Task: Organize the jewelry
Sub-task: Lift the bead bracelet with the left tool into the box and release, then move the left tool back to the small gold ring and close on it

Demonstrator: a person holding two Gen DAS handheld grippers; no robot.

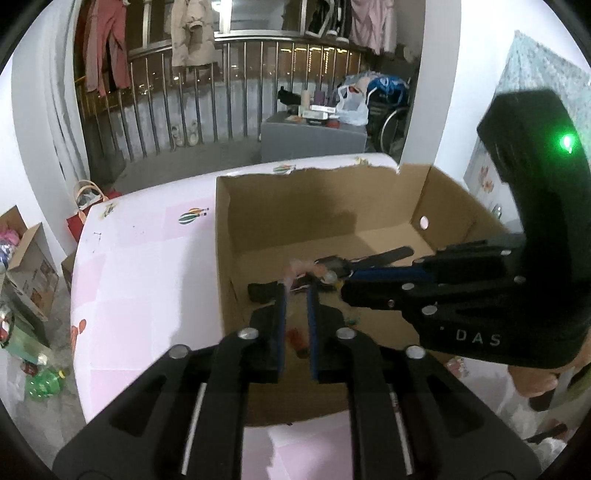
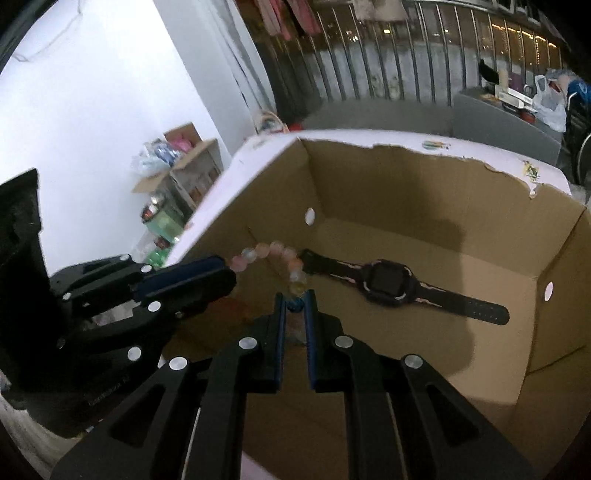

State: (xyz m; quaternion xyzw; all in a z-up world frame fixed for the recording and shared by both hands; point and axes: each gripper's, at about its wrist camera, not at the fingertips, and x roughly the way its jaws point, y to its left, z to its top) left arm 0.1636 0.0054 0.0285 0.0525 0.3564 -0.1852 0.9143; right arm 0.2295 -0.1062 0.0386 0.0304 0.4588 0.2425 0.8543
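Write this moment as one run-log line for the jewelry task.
left hand-held gripper: gripping bead bracelet | right hand-held gripper: gripping same bracelet | bracelet: over cardboard box | watch: on box floor

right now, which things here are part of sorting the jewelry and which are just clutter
Part of the job: bead bracelet, strung between the left gripper and right gripper; watch lying in the cardboard box.

Just lying about: hanging clothes, white plastic bag, green bottles, red bag.
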